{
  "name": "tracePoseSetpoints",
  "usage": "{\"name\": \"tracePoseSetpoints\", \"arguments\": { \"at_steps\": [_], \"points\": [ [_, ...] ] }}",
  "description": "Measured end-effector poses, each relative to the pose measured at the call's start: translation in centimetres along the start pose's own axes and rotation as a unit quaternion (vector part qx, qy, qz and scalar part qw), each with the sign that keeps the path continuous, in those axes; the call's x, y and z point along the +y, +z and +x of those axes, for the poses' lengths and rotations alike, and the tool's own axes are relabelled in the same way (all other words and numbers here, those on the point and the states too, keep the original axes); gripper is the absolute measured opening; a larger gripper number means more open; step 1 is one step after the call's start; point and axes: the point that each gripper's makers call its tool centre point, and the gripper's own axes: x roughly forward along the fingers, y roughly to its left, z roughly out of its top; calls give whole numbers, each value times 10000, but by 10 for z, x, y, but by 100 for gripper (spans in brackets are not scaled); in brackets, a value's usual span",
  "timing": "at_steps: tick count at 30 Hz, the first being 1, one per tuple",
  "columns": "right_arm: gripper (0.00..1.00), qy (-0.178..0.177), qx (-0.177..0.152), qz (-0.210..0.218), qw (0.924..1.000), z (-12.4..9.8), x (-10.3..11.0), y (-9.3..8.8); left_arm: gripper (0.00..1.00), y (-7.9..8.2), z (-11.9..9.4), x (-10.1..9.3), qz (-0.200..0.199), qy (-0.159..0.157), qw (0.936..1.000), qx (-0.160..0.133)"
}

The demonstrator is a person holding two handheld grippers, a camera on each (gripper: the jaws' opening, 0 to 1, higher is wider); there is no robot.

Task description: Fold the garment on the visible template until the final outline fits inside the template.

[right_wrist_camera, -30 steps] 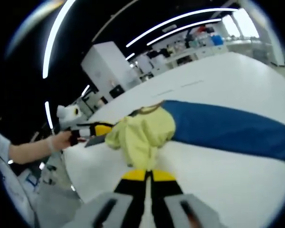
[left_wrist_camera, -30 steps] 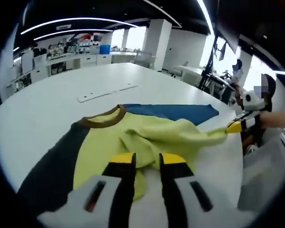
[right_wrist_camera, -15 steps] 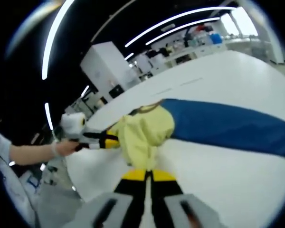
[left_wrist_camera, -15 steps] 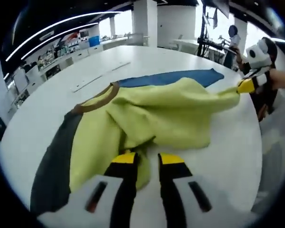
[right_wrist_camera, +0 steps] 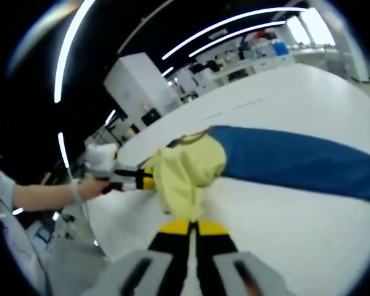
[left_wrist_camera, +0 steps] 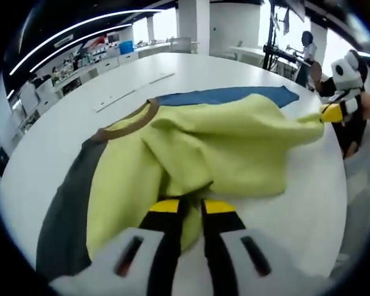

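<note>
A garment [left_wrist_camera: 234, 148] with a yellow-green body, brown collar [left_wrist_camera: 132, 120], dark grey sleeve [left_wrist_camera: 65, 209] and blue sleeve [left_wrist_camera: 228, 97] lies on the white table [left_wrist_camera: 55, 129]. My left gripper [left_wrist_camera: 192, 208] is shut on the near yellow hem. My right gripper [left_wrist_camera: 330, 113], at the right, pinches another part of the hem and pulls it to a point. In the right gripper view my right gripper [right_wrist_camera: 192, 228] is shut on the bunched garment [right_wrist_camera: 188, 169]. There the left gripper [right_wrist_camera: 147, 180] meets the cloth from the left, and the blue sleeve [right_wrist_camera: 296, 163] stretches right.
A pale flat strip [left_wrist_camera: 132, 94] lies on the table beyond the collar. The table's rounded edge [left_wrist_camera: 340, 185] runs close under the right gripper, with floor beyond. A person [left_wrist_camera: 306, 46] stands far back by equipment. A hand [right_wrist_camera: 89, 188] holds the left gripper.
The left jaws have narrowed onto the yellow hem. The yellow body is lifted and spread wider between the two grippers. In the right gripper view the left gripper has moved in toward the cloth.
</note>
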Motion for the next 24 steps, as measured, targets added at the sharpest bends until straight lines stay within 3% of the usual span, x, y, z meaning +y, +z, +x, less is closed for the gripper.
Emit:
{"name": "tracePoseSetpoints", "arguments": {
  "at_steps": [8, 15, 24],
  "points": [
    [0, 5, 4, 13, 10000, 2, 1, 0, 2, -1, 1, 8, 84, 77, 9999, -25],
    [0, -16, 10, 32, 10000, 2, 1, -1, 0, 2, -5, 9, -147, 70, 9998, -141],
    [0, -9, -35, -55, 10000, -2, 4, 6, 0, 15, -49, 7, -506, 55, 9971, -572]
  ]
}}
